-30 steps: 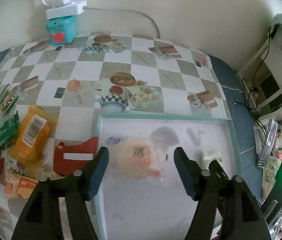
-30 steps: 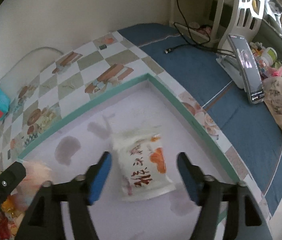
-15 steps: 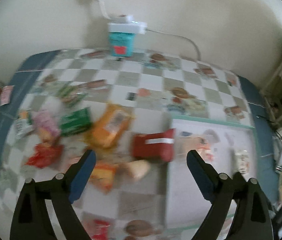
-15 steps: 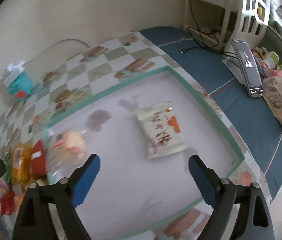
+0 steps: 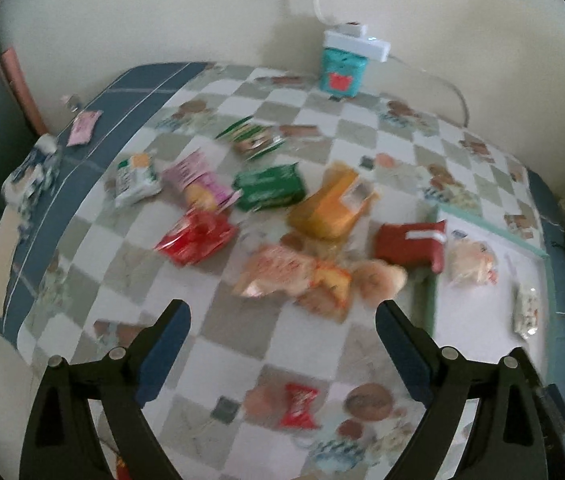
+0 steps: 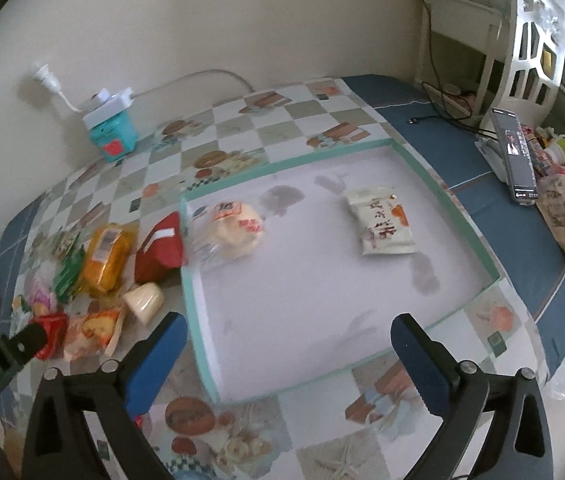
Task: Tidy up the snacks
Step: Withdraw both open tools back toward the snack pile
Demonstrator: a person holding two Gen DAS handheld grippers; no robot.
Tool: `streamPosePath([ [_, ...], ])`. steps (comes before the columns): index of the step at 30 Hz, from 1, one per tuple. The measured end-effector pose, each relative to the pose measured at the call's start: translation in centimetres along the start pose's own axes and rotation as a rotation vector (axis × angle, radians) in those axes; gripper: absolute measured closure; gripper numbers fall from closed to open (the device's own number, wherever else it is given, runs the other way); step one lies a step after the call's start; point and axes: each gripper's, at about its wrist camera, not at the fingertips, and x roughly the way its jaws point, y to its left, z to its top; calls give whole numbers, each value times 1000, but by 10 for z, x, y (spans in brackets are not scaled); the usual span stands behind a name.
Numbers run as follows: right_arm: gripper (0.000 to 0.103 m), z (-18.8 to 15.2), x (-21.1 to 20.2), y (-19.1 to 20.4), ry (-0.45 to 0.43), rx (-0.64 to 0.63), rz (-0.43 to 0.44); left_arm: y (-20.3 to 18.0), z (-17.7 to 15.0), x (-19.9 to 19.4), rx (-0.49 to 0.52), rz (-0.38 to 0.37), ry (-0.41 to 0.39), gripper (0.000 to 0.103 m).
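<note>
Left wrist view: the left tool (image 5: 282, 350), released, has swung from the tray (image 5: 494, 229) toward the snack pile (image 5: 282, 220) at 12 o'clock (right tool (image 6: 288, 354) likewise gapes, empty).

we see the left gripper (image 5: 282, 330) with its jaws wide apart and nothing between them, above the checkered tablecloth (image 5: 242, 344). many snack packs lie near each other: a green pack (image 5: 269, 186), an orange pack (image 5: 332, 208), a red pack (image 5: 196, 236). a dark red pouch (image 5: 410, 242) touches the tray (image 5: 428, 304) edge. inside the tray lie a clear bun pack (image 5: 471, 261) and a small white pack (image 5: 525, 310). the picture is blurred.
</note>
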Motion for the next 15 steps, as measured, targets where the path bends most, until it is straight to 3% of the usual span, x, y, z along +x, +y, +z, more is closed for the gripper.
streamPosePath([
  [6, 0, -13, -11, 8, 4, -21, 41, 37, -17, 2, -41, 69, 15, 9],
  [15, 0, -30, -10, 45, 75, -114, 137, 73, -26, 13, -112, 80, 86, 9],
])
